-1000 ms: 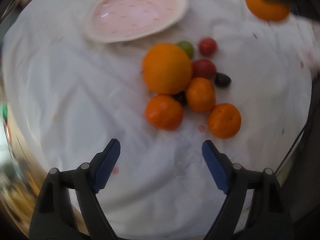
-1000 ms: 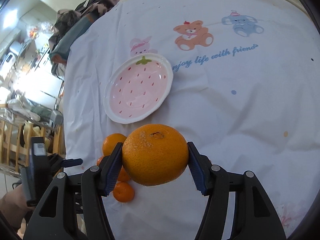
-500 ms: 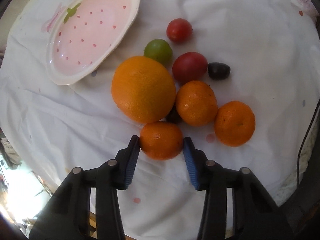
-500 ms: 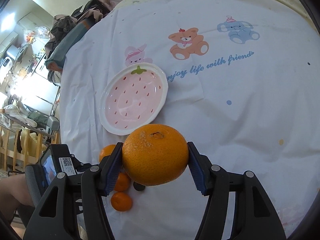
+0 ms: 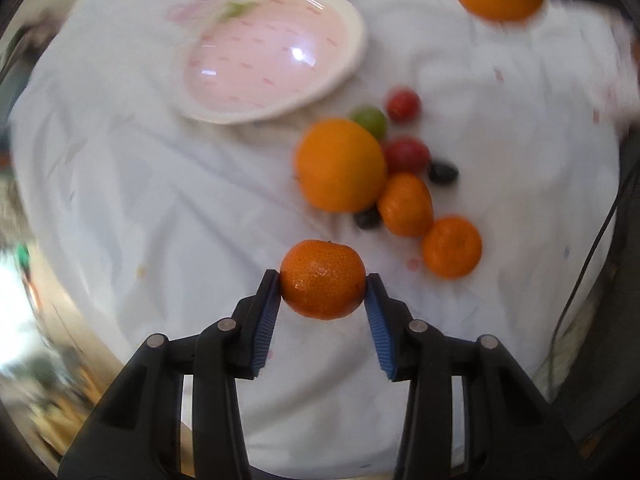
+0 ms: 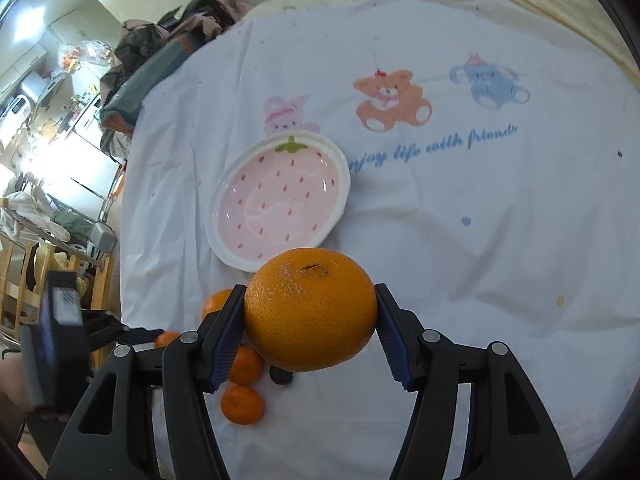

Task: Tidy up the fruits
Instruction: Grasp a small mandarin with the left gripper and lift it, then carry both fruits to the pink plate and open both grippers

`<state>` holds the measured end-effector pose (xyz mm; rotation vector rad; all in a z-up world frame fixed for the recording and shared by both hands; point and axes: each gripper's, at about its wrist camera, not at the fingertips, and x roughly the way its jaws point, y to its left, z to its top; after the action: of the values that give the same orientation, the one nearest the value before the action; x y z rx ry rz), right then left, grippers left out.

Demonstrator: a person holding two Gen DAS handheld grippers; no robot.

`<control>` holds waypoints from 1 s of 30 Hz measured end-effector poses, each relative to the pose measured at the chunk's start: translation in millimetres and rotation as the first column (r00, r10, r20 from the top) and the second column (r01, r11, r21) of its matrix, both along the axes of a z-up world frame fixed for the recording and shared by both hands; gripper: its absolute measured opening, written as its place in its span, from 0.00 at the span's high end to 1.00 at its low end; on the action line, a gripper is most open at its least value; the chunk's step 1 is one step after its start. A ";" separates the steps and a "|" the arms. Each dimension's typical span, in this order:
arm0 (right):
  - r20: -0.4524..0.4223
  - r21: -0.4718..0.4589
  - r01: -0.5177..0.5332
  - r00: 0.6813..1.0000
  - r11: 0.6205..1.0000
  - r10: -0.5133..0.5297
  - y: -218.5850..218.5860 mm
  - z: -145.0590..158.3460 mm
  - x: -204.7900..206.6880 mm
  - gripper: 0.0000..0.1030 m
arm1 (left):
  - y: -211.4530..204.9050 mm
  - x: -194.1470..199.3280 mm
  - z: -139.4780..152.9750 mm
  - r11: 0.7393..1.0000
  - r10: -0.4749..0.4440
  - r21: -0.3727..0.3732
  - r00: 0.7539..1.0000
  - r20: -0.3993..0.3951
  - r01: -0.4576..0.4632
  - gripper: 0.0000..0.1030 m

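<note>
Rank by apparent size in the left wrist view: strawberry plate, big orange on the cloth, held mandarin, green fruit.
1. strawberry plate
2. big orange
3. mandarin, held in the left gripper; it sits nearer the camera, so it looks larger than it is
4. green fruit

cartoon-print tablecloth (image 6: 480, 208), heaped clothes (image 6: 168, 48)

Bright daylight — blurred, warped edges

black left gripper (image 5: 323, 294), ribbed blue pads (image 5: 267, 320), silver screws; right gripper (image 6: 310, 326) alike
</note>
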<state>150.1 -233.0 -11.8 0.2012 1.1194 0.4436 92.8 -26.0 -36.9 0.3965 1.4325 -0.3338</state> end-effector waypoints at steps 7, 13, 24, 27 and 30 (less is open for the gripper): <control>0.040 0.011 -0.022 0.999 1.000 0.022 4.4 11.1 12.7 0.38 | 46.7 23.6 50.4 0.955 0.269 -0.170 0.951 0.153 -0.243 0.63; 0.066 0.059 -0.001 0.998 0.998 -0.003 6.3 12.8 41.2 0.38 | 71.1 55.4 45.9 0.889 0.443 -0.232 0.870 0.218 -0.395 0.63; 0.061 0.056 -0.028 0.998 0.998 0.025 28.9 -9.7 99.0 0.38 | 64.9 110.9 -3.4 0.858 0.504 -0.224 0.844 0.186 -0.463 0.63; 0.051 0.034 -0.059 0.997 0.998 0.057 43.1 -22.3 113.4 0.38 | 55.4 126.8 -12.2 0.870 0.478 -0.230 0.859 0.183 -0.435 0.63; 0.033 0.027 -0.073 0.997 0.997 0.073 53.4 -37.0 127.9 0.38 | 45.6 142.9 -18.6 0.883 0.453 -0.237 0.868 0.201 -0.406 0.63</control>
<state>278.0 -179.7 -48.8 0.1778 1.0925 0.5262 235.6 19.6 -55.4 -0.0444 1.1861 -0.0468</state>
